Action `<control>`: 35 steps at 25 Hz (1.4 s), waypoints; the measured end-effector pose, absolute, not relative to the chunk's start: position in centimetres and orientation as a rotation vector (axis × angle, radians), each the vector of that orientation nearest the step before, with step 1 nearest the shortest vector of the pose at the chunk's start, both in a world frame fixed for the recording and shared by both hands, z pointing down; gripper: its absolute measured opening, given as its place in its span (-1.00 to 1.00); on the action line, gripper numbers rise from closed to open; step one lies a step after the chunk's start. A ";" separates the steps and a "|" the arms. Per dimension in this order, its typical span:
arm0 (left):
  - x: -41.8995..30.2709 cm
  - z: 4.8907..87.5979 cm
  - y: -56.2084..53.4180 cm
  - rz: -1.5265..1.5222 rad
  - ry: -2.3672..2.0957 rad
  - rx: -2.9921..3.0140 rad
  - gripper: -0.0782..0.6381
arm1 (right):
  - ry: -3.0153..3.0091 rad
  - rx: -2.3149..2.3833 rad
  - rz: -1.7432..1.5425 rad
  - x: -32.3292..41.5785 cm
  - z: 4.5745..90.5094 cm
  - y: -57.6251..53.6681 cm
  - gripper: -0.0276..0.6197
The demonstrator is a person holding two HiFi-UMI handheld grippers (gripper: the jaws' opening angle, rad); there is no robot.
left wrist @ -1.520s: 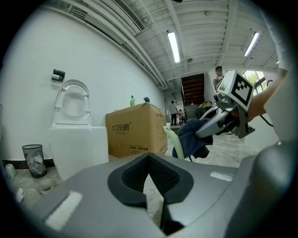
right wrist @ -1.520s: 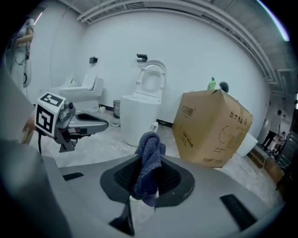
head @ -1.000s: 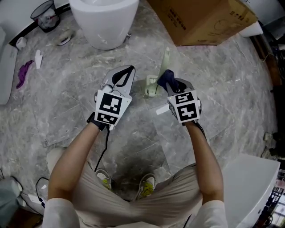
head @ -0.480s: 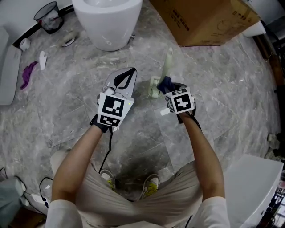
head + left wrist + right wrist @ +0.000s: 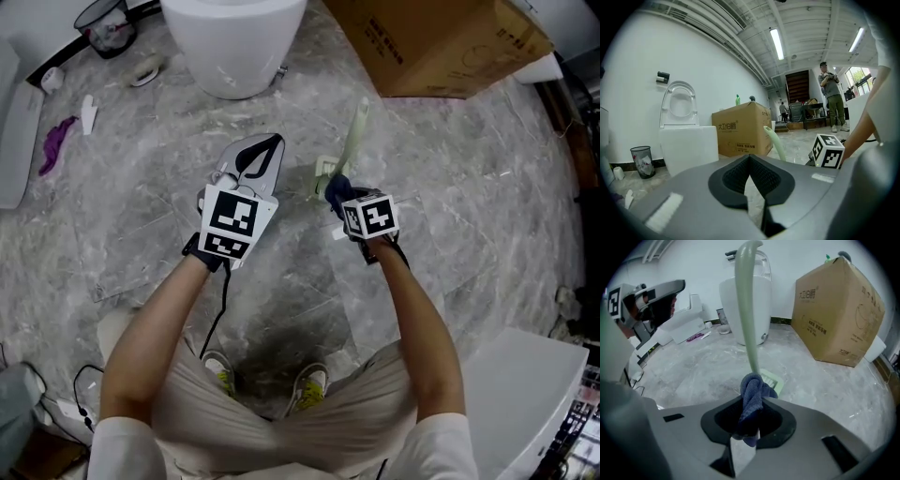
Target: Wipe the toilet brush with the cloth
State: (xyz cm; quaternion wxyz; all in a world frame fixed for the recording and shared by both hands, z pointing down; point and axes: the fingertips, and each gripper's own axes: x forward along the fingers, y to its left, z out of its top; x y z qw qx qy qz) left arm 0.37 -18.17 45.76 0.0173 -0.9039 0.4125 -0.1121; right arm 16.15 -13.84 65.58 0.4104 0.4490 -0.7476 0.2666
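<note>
You are looking down at a white toilet (image 5: 234,47) sitting at the top middle. A brown box (image 5: 441,42) is sitting upper right, a black bin (image 5: 111,21) upper left.

Grey marbled floor (image 5: 141,187) surrounds a white toilet (image 5: 232,42) set against a white wall (image 5: 642,56). A cardboard box (image 5: 436,42) sits right of the toilet, a mesh bin (image 5: 108,23) left. Strip lights (image 5: 776,43) run overhead.
</note>
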 end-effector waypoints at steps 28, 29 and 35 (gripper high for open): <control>1.9 46.0 -18.3 -0.352 1.246 -2.827 -0.78 | -2.086 0.939 0.395 16.4 56.6 -14.6 -0.69; 1.8 46.0 -18.3 -0.353 1.251 -2.825 -0.78 | -2.068 0.943 0.397 16.5 57.1 -14.7 -0.69; 1.4 45.7 -18.4 -0.357 1.273 -2.817 -0.78 | -1.978 0.968 0.453 17.3 60.5 -15.0 -0.69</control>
